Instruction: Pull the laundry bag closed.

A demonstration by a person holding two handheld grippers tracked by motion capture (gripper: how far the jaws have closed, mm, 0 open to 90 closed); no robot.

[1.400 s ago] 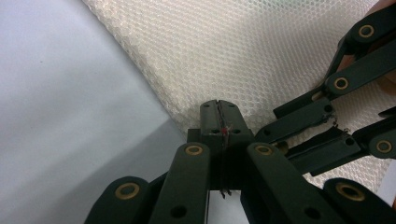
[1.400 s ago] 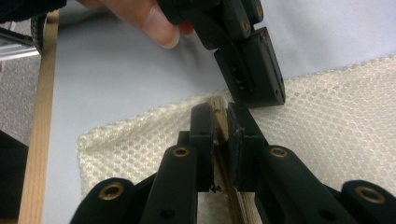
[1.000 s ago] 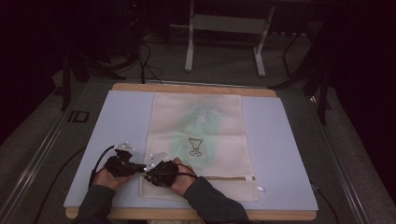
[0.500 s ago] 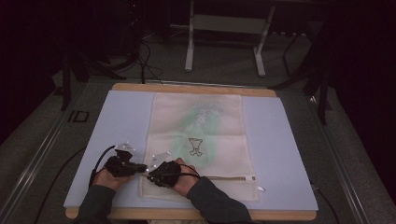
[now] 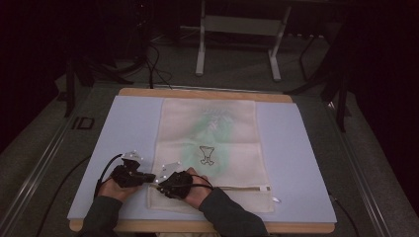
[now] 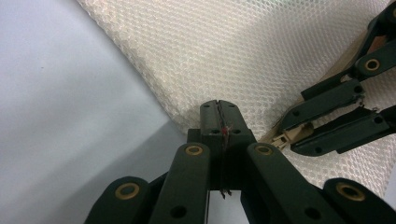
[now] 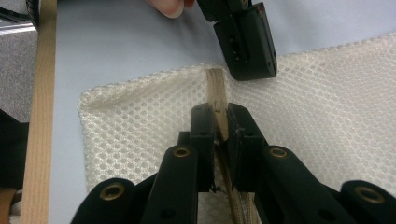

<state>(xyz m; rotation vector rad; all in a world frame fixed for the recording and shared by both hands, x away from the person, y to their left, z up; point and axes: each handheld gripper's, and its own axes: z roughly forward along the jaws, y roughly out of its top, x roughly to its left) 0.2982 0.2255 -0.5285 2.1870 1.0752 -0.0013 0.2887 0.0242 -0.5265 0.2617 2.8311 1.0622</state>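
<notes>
A wooden bench (image 5: pixel 207 92) carries a pale blue mat (image 5: pixel 123 128), and on the mat a cream mesh laundry bag (image 5: pixel 212 148) lies flat, its zipper (image 5: pixel 242 187) running along the near end, in front of the person. Both hands work at the bag's near left corner. The left claw (image 6: pixel 218 108) is fully closed, pinching the mesh edge at that corner — it seems to serve as the anchor. The right claw (image 7: pixel 218 122) is nearly closed, its jaws clamped on the tan zipper tape, with the small zipper pull (image 6: pixel 283 138) at its tips in the left gripper view. The step in hand appears to be working the zipper at its left end. The next move likely calls for a steady pull along the zipper line while the left claw keeps the corner taut — otherwise the soft mesh could bunch.
</notes>
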